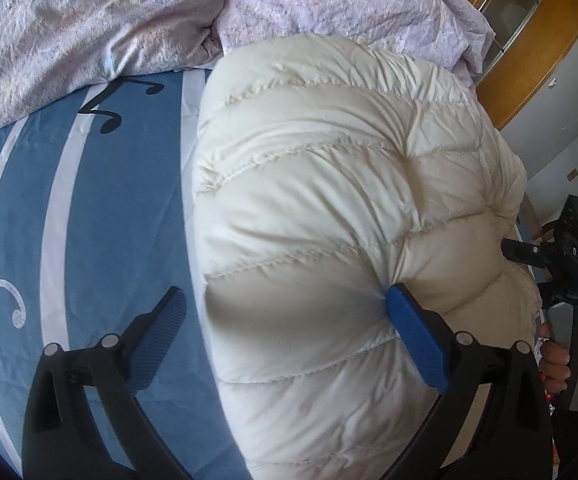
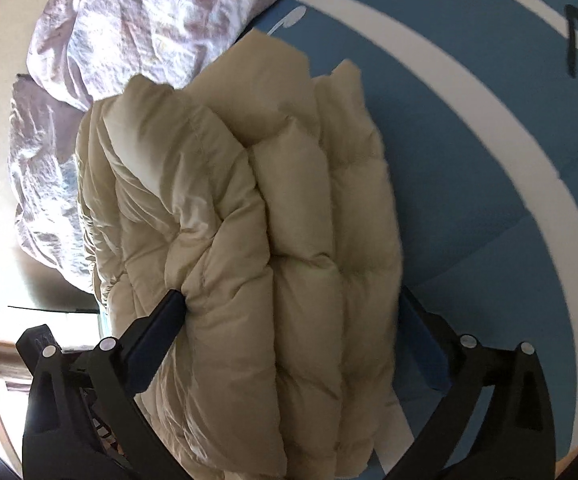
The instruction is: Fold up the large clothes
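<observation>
A cream quilted puffer jacket (image 1: pixel 329 180) lies folded into a thick bundle on the blue bed sheet (image 1: pixel 109 220). My left gripper (image 1: pixel 285 296) is open wide over the bundle's left edge. Its right pad (image 1: pixel 413 336) dents the jacket while its left pad (image 1: pixel 161 340) hovers over the bare sheet. In the right wrist view the jacket (image 2: pixel 289 200) fills the space between the wide jaws of my right gripper (image 2: pixel 291 298), which is open. Its left finger (image 2: pixel 157 340) nudges the fabric and its right finger (image 2: pixel 425 344) sits half hidden behind the bundle's edge.
A crumpled lilac duvet (image 1: pixel 89 32) is heaped along the far side of the bed, close behind the jacket. The sheet (image 2: pixel 489 200) has white stripes and music notes. A hand (image 1: pixel 557 360) holds the right gripper's body (image 1: pixel 573 256) at the bed's right side. Wooden furniture (image 1: pixel 529 60) stands beyond.
</observation>
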### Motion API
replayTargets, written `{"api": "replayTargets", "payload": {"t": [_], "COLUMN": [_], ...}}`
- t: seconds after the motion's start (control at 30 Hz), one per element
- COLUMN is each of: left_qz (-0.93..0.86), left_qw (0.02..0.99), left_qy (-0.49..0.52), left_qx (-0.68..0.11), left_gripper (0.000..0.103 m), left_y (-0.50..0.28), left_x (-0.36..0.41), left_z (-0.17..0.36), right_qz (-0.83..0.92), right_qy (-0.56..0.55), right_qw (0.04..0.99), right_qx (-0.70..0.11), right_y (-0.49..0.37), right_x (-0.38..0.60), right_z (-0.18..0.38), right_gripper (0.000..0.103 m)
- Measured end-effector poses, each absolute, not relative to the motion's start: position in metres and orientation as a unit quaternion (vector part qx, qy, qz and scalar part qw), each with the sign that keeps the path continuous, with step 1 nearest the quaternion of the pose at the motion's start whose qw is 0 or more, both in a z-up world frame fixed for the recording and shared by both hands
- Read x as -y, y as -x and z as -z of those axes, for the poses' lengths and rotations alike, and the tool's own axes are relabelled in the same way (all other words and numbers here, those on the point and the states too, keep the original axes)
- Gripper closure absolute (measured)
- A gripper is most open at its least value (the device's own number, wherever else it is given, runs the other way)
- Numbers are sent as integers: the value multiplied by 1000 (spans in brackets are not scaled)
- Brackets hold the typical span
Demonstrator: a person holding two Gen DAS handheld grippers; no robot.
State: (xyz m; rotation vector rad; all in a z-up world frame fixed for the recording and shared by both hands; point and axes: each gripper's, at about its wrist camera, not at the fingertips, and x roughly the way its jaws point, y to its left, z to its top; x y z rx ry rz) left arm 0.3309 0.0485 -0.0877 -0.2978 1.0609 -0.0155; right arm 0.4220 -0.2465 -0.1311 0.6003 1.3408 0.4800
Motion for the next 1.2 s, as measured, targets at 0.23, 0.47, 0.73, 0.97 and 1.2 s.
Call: {"api": "replayTargets", "payload": {"t": [0.23, 0.47, 0.73, 0.97, 1.2], "left_qz": [5, 2, 4, 7, 14], "left_qw": [853, 851, 845, 844, 847], "left_qy": [140, 147, 154, 148, 164], "left_qx": [-503, -505, -512, -515, -505], "left_gripper": [3, 3, 3, 4, 6], "left_y": [-332, -332, -332, -332, -333], "left_x": [-45, -45, -42, -36, -43], "left_z": [87, 86, 87, 86, 72], "right_qz": [-229, -236, -262, -275, -273], "right_qy": [-264, -262, -274, -295, -276], "right_qw": [719, 717, 701, 699, 722], "right_qx": [-601, -602, -604, -590, -573], "right_y": [-432, -445, -450, -455, -468], "right_x": [227, 218, 220, 216, 204], "right_z": [132, 133, 142, 143, 127], "right_gripper": [1, 1, 30, 61, 76]}}
